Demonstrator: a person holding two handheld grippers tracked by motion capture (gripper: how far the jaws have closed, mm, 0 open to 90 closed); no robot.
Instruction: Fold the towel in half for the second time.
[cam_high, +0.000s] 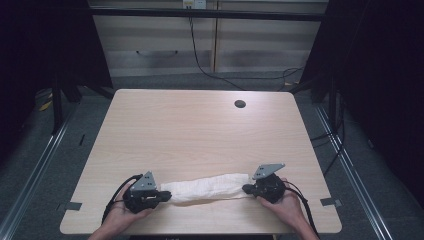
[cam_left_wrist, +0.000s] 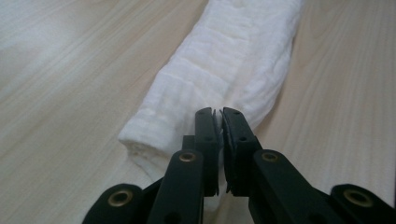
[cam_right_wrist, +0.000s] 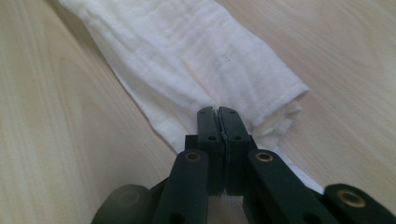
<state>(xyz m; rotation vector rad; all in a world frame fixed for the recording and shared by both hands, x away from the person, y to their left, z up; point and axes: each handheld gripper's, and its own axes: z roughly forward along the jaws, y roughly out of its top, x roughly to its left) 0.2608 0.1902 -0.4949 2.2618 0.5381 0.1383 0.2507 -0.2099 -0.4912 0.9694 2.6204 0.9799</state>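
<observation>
A white cloth (cam_high: 207, 187), rolled into a long bundle, lies across the near part of the wooden table (cam_high: 200, 130). My left gripper (cam_high: 166, 196) is shut on the cloth's left end, a thin layer of fabric pinched between its jaws (cam_left_wrist: 219, 116). At the other end my right gripper (cam_high: 246, 189) is shut on the cloth's edge (cam_right_wrist: 217, 112). The cloth (cam_left_wrist: 224, 70) runs away from the left jaws, and the cloth (cam_right_wrist: 187, 60) stretches off up-left in the right gripper view. A hand holds each gripper from below.
A round cable hole (cam_high: 240, 104) sits near the table's far right. Black cables (cam_high: 200, 60) hang behind the table in front of pale cabinets (cam_high: 210, 45). Grey tape marks (cam_high: 330, 202) lie at the table's near corners.
</observation>
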